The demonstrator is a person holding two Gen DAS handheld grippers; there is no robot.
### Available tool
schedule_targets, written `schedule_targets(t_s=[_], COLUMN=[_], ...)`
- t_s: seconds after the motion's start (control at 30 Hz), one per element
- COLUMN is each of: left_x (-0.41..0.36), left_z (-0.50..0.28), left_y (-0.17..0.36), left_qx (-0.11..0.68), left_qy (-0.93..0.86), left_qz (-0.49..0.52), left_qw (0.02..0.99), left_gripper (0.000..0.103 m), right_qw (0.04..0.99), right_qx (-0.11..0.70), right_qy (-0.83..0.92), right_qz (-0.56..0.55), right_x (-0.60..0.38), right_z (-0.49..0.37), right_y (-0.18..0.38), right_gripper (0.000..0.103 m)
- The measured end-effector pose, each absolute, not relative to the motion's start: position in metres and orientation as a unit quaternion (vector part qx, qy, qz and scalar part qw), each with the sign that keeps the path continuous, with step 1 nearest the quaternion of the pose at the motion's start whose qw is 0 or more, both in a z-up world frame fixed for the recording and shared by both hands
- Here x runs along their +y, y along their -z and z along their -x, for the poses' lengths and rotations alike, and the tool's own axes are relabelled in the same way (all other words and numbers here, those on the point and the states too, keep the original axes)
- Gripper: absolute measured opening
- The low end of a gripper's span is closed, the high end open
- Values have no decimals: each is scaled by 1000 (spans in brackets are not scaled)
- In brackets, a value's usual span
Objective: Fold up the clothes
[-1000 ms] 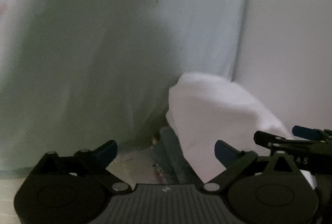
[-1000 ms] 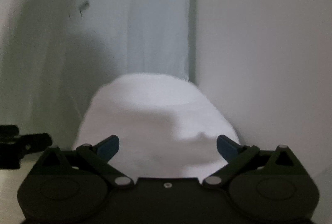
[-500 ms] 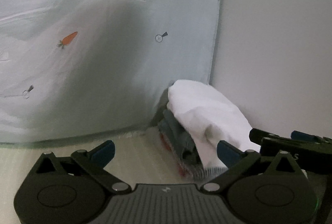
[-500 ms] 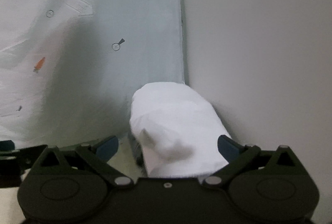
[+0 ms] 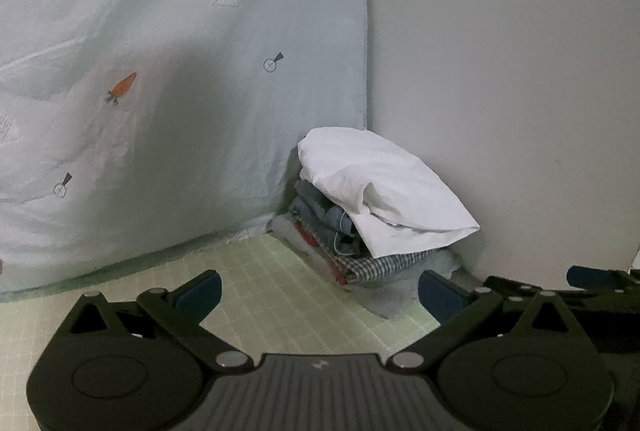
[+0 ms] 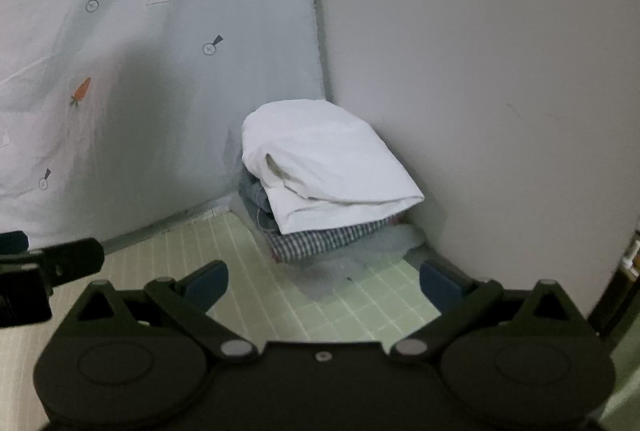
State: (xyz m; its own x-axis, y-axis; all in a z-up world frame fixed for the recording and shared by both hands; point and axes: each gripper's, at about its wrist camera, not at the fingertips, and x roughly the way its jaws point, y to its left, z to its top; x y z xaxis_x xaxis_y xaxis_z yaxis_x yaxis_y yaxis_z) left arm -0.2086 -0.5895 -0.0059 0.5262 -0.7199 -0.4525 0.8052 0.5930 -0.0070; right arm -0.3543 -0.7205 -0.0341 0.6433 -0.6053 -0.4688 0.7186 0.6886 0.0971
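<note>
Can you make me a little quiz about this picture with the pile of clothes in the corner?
1. True or false: the white folded garment lies on top of the pile.
2. What lies under the pile: A) a green checked mat, B) a wooden table, C) a red carpet?
3. Fill in: both the left gripper and the right gripper are ____, holding nothing.

Key: 1 true; 2 A; 3 open.
</note>
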Motion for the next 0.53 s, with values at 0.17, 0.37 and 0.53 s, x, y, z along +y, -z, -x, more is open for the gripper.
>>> schedule_targets(t_s=[0.17,0.37,0.53], left_x=[-579,-573,-570], left_z=[216,223,225], left_y=[4,2,1], left_qx=[206,198,196], left_qy=[442,443,442], left_qz=[-100,-99,-94], left_qw=[867,869,870], left_gripper=[103,103,103], right_qw=[895,895,899], right_qx=[200,199,194], right_qy=[376,376,372], right_qz=[-136,-133,-127], right_x=[-710,-703,-698], right_z=[365,368,369], right_y=[30,29,27], right_gripper=[103,103,103])
